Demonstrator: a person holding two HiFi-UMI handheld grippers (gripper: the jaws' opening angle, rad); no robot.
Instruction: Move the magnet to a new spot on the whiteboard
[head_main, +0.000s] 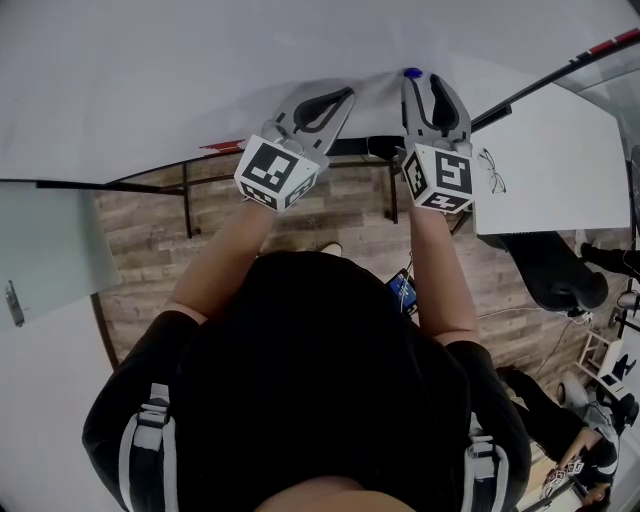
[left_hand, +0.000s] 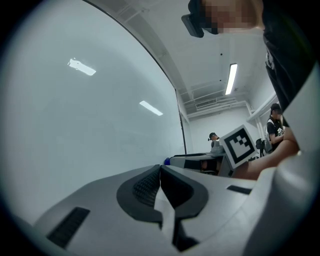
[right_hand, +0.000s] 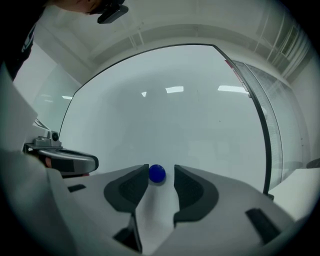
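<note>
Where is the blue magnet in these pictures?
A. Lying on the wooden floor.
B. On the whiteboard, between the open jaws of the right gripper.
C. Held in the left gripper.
B: the right gripper view shows the blue magnet on the whiteboard, between the parted jaws of the right gripper.

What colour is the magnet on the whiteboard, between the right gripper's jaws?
Blue, a plain round magnet; it shows best in the right gripper view.

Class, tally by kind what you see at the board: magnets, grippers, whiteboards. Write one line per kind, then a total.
blue magnet: 1
grippers: 2 (left gripper, right gripper)
whiteboard: 1
Total: 4
</note>
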